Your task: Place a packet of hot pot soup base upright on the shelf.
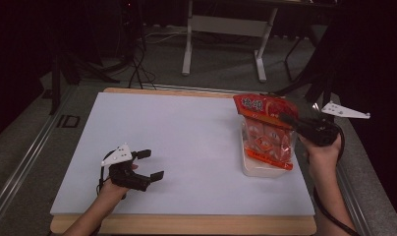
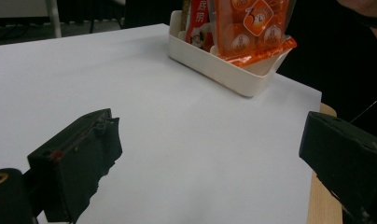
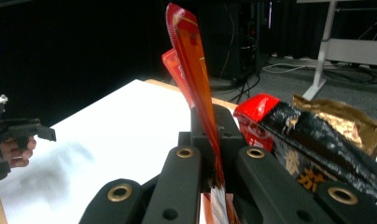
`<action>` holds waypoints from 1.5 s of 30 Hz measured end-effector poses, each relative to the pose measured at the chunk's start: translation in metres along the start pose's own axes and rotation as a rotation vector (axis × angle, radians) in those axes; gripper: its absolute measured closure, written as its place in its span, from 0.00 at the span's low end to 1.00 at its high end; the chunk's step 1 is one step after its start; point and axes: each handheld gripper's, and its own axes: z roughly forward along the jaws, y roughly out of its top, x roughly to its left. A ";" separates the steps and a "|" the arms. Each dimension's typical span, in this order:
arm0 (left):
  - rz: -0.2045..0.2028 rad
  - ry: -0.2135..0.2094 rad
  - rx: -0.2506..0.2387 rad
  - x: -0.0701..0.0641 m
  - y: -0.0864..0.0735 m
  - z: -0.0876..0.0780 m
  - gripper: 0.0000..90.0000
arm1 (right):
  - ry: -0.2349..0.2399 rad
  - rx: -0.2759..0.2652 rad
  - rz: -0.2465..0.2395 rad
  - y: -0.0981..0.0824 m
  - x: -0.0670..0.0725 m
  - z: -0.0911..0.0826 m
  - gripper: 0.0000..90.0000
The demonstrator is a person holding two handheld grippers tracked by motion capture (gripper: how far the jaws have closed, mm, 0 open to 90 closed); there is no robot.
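Note:
An orange-red snack bag [image 1: 265, 132] stands upright in a white bin [image 1: 265, 169] at the table's right side. My right gripper [image 1: 286, 118] is shut on the bag's top edge [image 3: 191, 60], the jaws pinching the thin seal from both sides. The bag's lower seam [image 2: 270, 50] lies over the bin's rim [image 2: 219, 70]. My left gripper [image 1: 151, 164] rests low over the white table near the front left, open with nothing between its jaws. The left gripper view shows bare table between its own jaws [image 2: 210, 154].
A red and black snack pack [image 3: 308, 144] and a gold wrapper [image 3: 350, 121] sit in the bin beside the held bag. The white board [image 1: 186, 147] covers a wooden table [image 1: 186, 224]. A desk frame [image 1: 226, 29] stands on the floor beyond.

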 end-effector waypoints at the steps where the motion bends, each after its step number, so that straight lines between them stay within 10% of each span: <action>1: -0.002 0.000 0.000 0.000 0.000 0.000 0.04 | 0.004 0.000 0.011 -0.002 -0.001 0.000 1.00; 25: -0.021 0.000 0.001 0.003 -0.003 0.002 0.04 | -0.032 -0.004 0.125 -0.059 -0.032 -0.008 0.99; 33: -0.033 0.000 -0.001 0.004 -0.004 0.002 0.04 | -0.063 0.013 0.083 -0.051 -0.026 -0.008 0.97; 45: -0.030 -0.006 -0.002 0.001 -0.004 0.003 0.04 | -0.122 -0.026 0.018 -0.012 0.002 -0.013 0.41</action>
